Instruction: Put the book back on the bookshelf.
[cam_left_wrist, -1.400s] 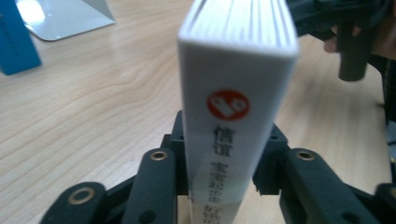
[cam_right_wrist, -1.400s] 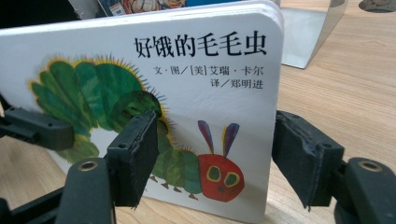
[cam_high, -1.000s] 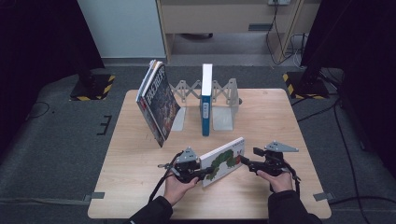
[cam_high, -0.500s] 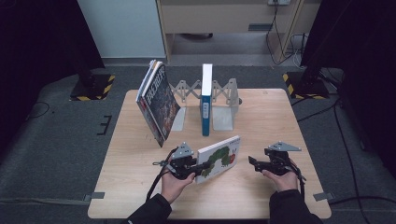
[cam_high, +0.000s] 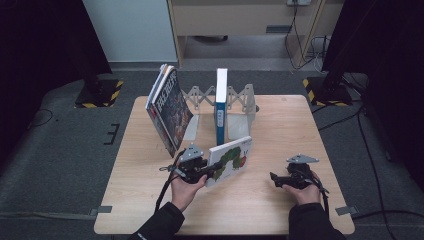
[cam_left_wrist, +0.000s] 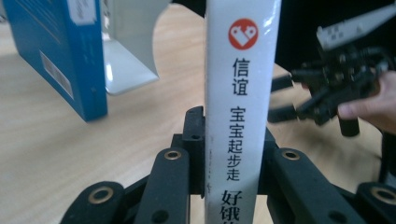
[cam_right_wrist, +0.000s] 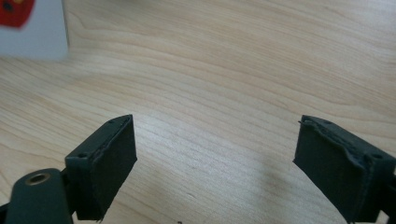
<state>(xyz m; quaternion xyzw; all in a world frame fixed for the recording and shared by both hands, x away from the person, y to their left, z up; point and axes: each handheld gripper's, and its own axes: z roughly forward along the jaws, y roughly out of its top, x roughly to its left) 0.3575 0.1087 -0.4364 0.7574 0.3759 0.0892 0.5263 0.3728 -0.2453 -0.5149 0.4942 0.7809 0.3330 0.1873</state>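
Right now my left gripper (cam_high: 216, 167) is clenched on the white picture book (cam_high: 231, 160), jaws pinching it near its spine at the lower left edge. In the left gripper view the white spine (cam_left_wrist: 240, 107) stands straight up between the two black jaws, printed with a red round logo and dark characters. From the high view I see the book tilted, cover with the green caterpillar facing me, lifted at the front middle of the bench (cam_high: 280, 210).

My right gripper (cam_high: 274, 179) sits off to the right, well apart from the book, released; its jaws have just been opening and nothing is between them. In the right gripper view the two black pads (cam_right_wrist: 112, 163) stand wide with bare wood grain between them, and a white corner of the book (cam_right_wrist: 32, 28) shows at the top left.

Behind the held book, a blue book (cam_high: 220, 105) stands upright in the metal book rack (cam_high: 242, 107), near the back of the bench. To the left of that, a pair of magazines (cam_high: 169, 107) leans over at a slant, top edge tipped left. In the left gripper view I see the blue book (cam_left_wrist: 60, 51) beside the pale bookend (cam_left_wrist: 128, 56), and my other hand with its gripper (cam_left_wrist: 336, 88) out to the right.
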